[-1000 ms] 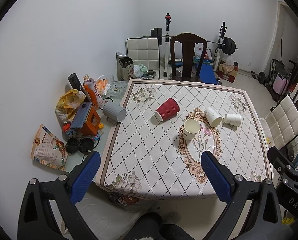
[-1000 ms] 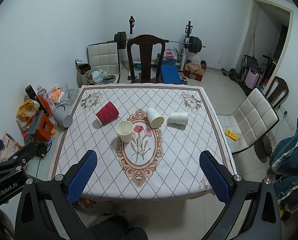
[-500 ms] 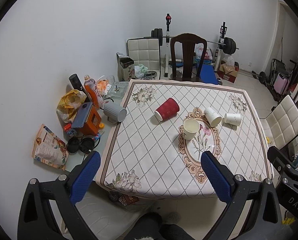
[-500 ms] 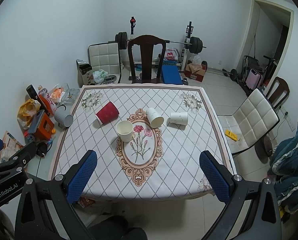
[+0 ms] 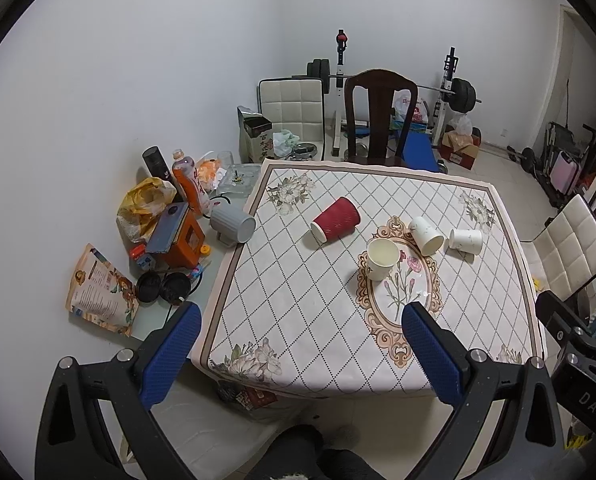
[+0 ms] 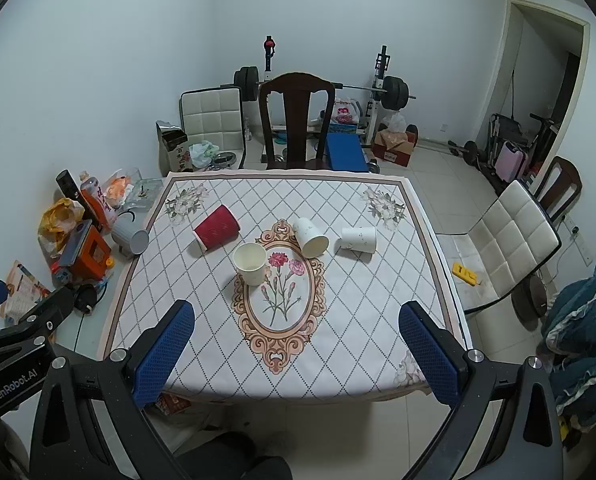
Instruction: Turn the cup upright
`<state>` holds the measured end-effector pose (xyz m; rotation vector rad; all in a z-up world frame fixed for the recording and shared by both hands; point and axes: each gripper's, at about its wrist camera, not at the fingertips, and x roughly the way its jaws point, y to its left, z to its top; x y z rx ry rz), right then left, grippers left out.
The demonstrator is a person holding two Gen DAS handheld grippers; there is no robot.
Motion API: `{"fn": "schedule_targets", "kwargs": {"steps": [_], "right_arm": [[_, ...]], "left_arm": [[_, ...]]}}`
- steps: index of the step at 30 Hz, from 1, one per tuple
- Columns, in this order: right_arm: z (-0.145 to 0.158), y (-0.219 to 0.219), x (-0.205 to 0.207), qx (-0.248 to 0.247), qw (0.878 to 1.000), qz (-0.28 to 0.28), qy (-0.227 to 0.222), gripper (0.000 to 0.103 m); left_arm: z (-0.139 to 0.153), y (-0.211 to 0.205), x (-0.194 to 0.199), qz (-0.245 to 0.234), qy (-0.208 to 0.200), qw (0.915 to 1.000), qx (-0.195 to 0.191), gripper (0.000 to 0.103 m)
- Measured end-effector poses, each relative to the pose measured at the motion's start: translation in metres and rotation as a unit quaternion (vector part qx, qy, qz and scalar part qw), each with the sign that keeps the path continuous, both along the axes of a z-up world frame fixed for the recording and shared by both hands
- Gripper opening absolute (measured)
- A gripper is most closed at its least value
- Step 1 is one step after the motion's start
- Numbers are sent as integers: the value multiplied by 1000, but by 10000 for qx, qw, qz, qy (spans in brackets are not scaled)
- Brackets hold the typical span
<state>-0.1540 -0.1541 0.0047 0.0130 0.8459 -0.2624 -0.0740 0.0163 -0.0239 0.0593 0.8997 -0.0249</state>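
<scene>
A red ribbed cup [image 5: 335,220] [image 6: 217,227] lies on its side on the table [image 5: 298,320] [image 6: 357,340]. Two white paper cups also lie on their sides, one [image 5: 426,235] [image 6: 310,236] near the middle and one [image 5: 465,241] [image 6: 358,239] to its right. A cream cup [image 5: 382,258] [image 6: 250,263] stands upright by the floral oval. My left gripper [image 5: 301,356] and right gripper [image 6: 297,354] are both open and empty, held above the table's near edge, well short of the cups.
A dark wooden chair [image 6: 296,120] stands at the table's far side, a white padded chair [image 6: 509,240] at the right. A grey cup [image 5: 233,224], bottles, bags and an orange box [image 5: 182,240] crowd a low surface on the left. Gym equipment fills the back.
Both views have shifted only slightly; the grippers drift a little. The cups have not moved and both grippers stay open.
</scene>
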Motion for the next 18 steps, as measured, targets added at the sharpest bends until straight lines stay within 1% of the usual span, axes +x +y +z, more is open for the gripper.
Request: {"fn": "schedule_targets", "kwargs": {"steps": [18], "right_arm": [[2, 1, -1, 13, 10000, 28, 2, 103]], "left_arm": [[0, 0, -6, 13, -18, 10000, -8, 103]]}}
